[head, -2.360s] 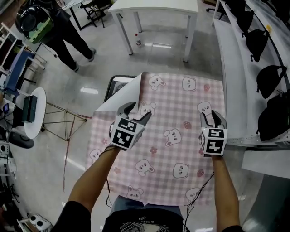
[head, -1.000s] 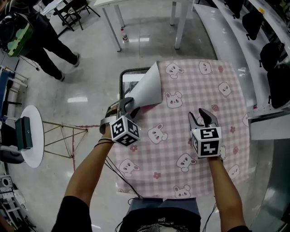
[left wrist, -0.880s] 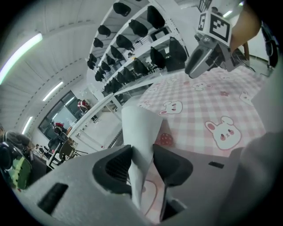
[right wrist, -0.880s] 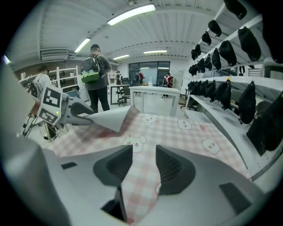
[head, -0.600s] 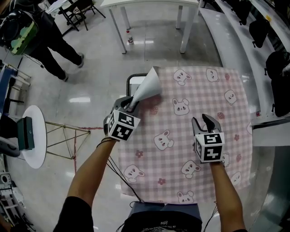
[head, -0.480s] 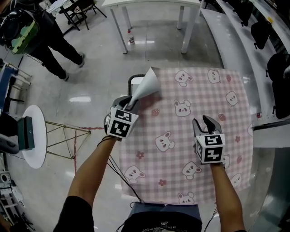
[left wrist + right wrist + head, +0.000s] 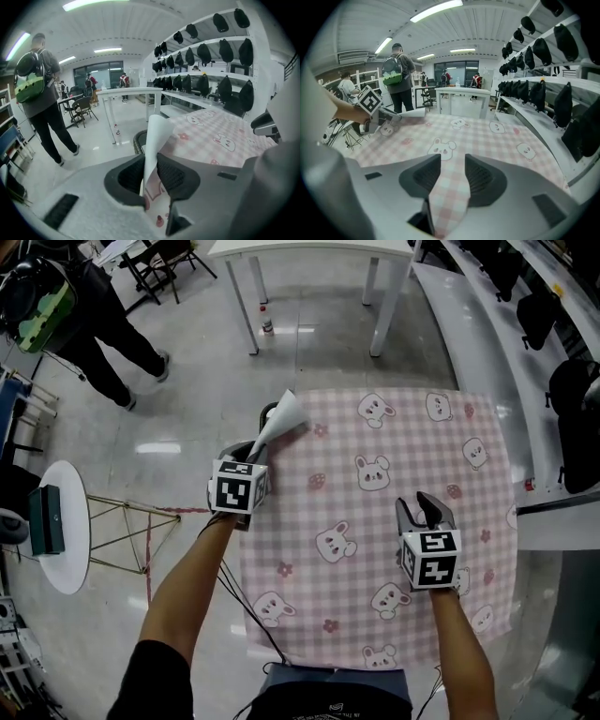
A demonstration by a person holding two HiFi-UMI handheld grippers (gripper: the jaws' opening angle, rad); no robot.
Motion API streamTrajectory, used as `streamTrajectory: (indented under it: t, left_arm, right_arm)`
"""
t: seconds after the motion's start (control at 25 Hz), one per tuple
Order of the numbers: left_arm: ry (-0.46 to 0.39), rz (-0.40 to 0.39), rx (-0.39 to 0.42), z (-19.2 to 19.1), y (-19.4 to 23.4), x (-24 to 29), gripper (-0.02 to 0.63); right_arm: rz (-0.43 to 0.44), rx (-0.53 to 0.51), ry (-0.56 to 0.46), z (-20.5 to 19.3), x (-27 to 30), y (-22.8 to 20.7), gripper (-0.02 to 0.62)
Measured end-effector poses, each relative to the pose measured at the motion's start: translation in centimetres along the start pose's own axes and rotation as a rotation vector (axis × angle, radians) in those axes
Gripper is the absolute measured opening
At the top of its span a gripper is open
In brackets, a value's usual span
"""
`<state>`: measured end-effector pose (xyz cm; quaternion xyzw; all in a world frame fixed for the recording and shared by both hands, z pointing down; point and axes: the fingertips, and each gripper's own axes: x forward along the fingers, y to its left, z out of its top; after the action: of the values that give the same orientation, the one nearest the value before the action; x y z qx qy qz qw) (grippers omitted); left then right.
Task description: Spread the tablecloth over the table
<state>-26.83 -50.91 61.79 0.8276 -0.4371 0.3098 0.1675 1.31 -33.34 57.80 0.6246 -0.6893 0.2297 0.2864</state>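
Left gripper (image 7: 255,448): jaws just closed further on the upturned corner of the pink checked bunny-print tablecloth (image 7: 375,512). The flap is smaller than before and now covers more of the far-left corner of the table (image 7: 268,412). Right gripper (image 7: 425,509) pinches a cloth fold mid-table.

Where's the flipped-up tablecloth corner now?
Head view, upper left: white upturned corner of pink checked tablecloth, pinched in left hand-held gripper; its jaws just closed further.

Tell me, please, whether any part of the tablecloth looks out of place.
Yes. The far left corner of the tablecloth is turned up, white underside showing, between the jaws of the left gripper, which have just been closing on it. The table shows its dark edge uncovered there.
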Motion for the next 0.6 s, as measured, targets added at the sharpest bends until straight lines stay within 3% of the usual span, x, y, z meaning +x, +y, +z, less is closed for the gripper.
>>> streamTrajectory:
  t: [0.2, 0.36, 0.6]
  left_arm:
    - [0.013, 0.034, 0.002, -0.8, 1.0, 0.6, 0.103]
    - [0.022, 0.023, -0.014, -1.2, 0.4, 0.4, 0.224]
    - [-0.024, 0.028, -0.007, 0.2, -0.5, -1.9, 0.262]
  right_arm:
    - [-0.01, 0.006, -0.008, -0.3, 0.0, -0.1, 0.164]
    - [-0.012, 0.005, -0.008, -0.6, -0.5, -0.2, 0.164]
    - [0.002, 0.006, -0.042, 0.7, -1.8, 0.2, 0.164]
